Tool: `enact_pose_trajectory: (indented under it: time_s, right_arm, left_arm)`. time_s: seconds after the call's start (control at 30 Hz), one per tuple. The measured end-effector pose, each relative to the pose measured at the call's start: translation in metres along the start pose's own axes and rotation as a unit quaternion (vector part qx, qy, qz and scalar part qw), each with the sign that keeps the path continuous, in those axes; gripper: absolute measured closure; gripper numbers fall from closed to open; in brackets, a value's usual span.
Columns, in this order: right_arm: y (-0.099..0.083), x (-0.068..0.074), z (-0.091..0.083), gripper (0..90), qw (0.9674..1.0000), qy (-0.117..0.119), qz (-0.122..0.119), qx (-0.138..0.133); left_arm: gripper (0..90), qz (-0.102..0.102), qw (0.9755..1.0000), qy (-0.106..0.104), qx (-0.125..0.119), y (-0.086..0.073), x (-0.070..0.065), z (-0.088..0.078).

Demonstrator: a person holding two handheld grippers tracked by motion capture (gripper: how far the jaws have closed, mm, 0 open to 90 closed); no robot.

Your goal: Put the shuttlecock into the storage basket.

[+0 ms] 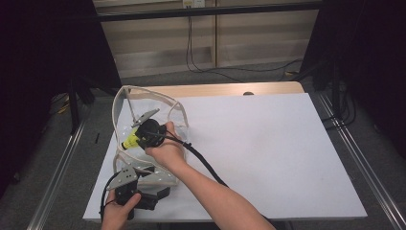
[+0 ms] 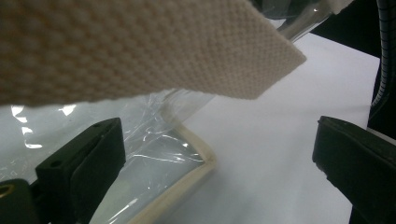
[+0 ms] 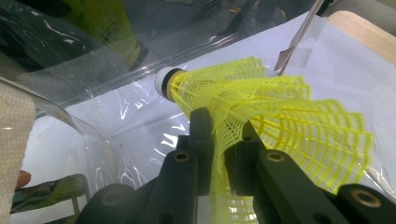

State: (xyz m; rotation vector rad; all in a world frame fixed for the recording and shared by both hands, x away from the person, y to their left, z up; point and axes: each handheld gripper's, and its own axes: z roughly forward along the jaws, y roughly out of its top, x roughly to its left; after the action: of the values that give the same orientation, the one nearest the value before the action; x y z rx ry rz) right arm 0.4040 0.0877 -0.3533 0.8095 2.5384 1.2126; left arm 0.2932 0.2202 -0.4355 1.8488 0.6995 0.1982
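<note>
Over white paper, right gripper (image 3: 219, 135) pinches yellow shuttlecock (image 3: 261, 107); left gripper (image 2: 215, 158) gapes empty.

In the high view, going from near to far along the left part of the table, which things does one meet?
Left tool → right tool with the yellow shuttlecock → far strap of the clear bag → bare wooden table edge.

Open left claw (image 2: 215, 168) straddles the clear bag's (image 2: 154, 154) cream-trimmed corner under its strap (image 2: 116, 46).
</note>
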Motion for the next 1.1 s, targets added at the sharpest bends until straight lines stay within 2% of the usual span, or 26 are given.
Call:
enact_pose_trajectory:
  time_s: [0.43,0.67,0.7,0.83,0.9,1.0,1.03,1.1]
  right_arm:
    - [-0.0029,-0.0024,0.0000,82.8,1.0000,-0.004,0.009,0.001]
    - [-0.0039,-0.0034,0.0017,82.8,0.9999,-0.008,0.007,0.005]
    - [-0.0039,-0.0032,0.0019,82.8,0.9999,-0.008,0.008,0.005]
    - [-0.0042,-0.0043,0.0028,82.7,0.9999,-0.010,0.005,0.008]
    - [-0.0043,-0.0038,0.0033,82.7,0.9999,-0.010,0.003,0.010]
    - [-0.0045,-0.0044,0.0042,82.7,0.9999,-0.012,0.002,0.010]
    - [-0.0047,-0.0049,0.0048,82.7,0.9999,-0.014,0.003,0.009]
    - [-0.0051,-0.0055,0.0059,82.7,0.9998,-0.014,0.003,0.013]
  left_arm:
    - [2.5,0.000,1.0000,-0.002,0.002,0.0000,0.0000,-0.0002]
    - [2.5,0.000,1.0000,-0.002,0.000,-0.0001,-0.0001,0.0000]
    - [2.5,0.001,1.0000,-0.009,0.000,-0.0001,0.0008,-0.0001]
    - [2.6,0.000,1.0000,-0.002,-0.001,-0.0001,0.0000,-0.0001]
    - [2.6,0.001,0.9999,-0.010,0.000,0.0000,0.0011,-0.0002]
    - [2.7,0.001,1.0000,-0.009,0.000,-0.0001,0.0010,-0.0002]
    - [2.7,0.000,1.0000,-0.002,-0.001,-0.0001,0.0001,-0.0001]
    - [2.7,0.002,1.0000,-0.005,0.003,0.0002,0.0007,-0.0008]
